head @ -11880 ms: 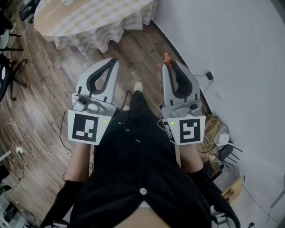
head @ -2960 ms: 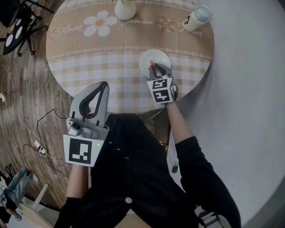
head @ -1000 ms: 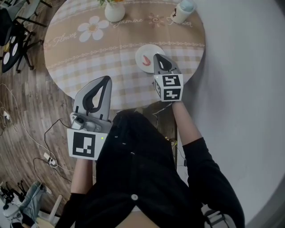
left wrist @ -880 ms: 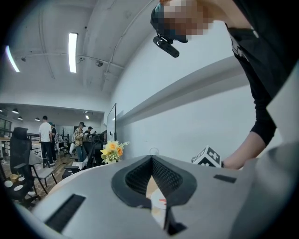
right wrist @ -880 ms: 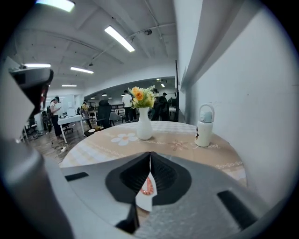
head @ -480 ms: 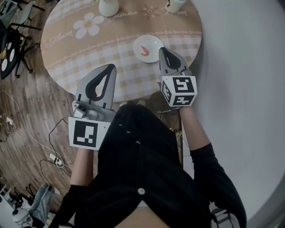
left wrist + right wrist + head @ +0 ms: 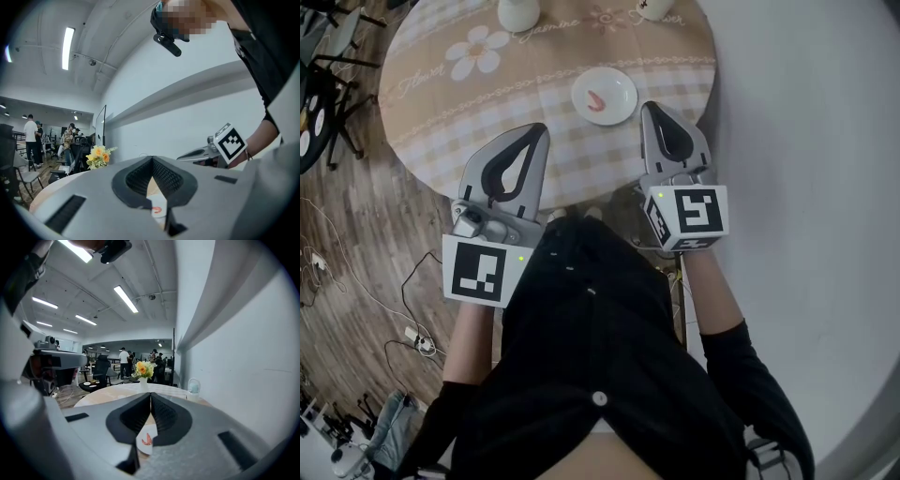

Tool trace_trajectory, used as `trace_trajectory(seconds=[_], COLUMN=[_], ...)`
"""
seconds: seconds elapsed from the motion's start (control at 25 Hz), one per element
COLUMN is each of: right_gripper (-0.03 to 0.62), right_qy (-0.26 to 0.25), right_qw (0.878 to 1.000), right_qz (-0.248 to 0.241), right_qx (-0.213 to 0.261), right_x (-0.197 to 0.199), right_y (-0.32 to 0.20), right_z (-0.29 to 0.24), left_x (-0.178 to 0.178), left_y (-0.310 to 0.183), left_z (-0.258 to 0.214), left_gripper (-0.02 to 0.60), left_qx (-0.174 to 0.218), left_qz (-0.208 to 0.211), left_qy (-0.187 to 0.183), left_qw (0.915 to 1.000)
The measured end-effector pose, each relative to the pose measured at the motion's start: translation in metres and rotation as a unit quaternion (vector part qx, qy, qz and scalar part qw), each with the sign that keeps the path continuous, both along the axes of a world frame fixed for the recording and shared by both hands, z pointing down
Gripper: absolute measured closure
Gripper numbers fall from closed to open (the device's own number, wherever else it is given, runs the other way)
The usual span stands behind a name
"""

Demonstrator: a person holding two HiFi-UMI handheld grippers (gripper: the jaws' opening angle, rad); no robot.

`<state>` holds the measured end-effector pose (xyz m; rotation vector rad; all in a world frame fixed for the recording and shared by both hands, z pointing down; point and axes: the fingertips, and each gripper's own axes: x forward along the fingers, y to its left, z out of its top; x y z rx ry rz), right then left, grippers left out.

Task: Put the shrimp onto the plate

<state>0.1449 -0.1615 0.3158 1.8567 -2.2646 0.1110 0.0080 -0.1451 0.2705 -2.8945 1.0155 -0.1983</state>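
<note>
The orange shrimp [image 7: 597, 98] lies on the small white plate [image 7: 617, 86] on the round table's near right part. Through the right gripper view the shrimp [image 7: 146, 439] and plate [image 7: 144, 447] show beyond the jaws. Both also show in the left gripper view, the shrimp [image 7: 156, 210] on the plate [image 7: 161, 216]. My right gripper [image 7: 655, 109] is shut and empty, held just off the plate's near right side. My left gripper [image 7: 540, 129] is shut and empty over the table's near edge, left of the plate.
The round table [image 7: 469, 112] wears a beige checked cloth with flower print. A white vase [image 7: 515, 13] with yellow flowers [image 7: 144, 368] stands at its far side, a cup [image 7: 652, 7] at far right. A white wall [image 7: 806, 141] runs along the right. Cables [image 7: 337, 253] lie on the wooden floor.
My right gripper has drawn back from the plate towards me and risen, empty. The shrimp stays on the plate. The left gripper has hardly shifted.
</note>
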Motion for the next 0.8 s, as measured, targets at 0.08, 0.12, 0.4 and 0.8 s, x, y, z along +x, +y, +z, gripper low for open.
trace_trajectory(seconds=[0.08, 0.12, 0.4, 0.8], right_gripper=[0.592, 0.592, 0.592, 0.592], right_qy=[-0.002, 0.000, 0.011, 0.018], right_qw=[1.000, 1.000, 0.999, 0.998], right_qz=[-0.001, -0.002, -0.007, 0.004], right_qx=[0.012, 0.017, 0.047, 0.065], right_x=[-0.001, 0.000, -0.004, -0.010], right_y=[0.008, 0.013, 0.037, 0.050], right_z=[-0.008, -0.011, -0.029, -0.038], left_x=[0.003, 0.004, 0.007, 0.012], left_y=[0.001, 0.002, 0.004, 0.012], left_z=[-0.003, -0.004, -0.009, -0.009], left_gripper=[0.581, 0.581, 0.581, 0.581], left_qx=[0.003, 0.004, 0.008, 0.009], left_qz=[0.005, 0.007, 0.015, 0.029], left_qy=[0.000, 0.000, -0.002, -0.004], left_qw=[1.0000, 1.0000, 0.9999, 0.9995])
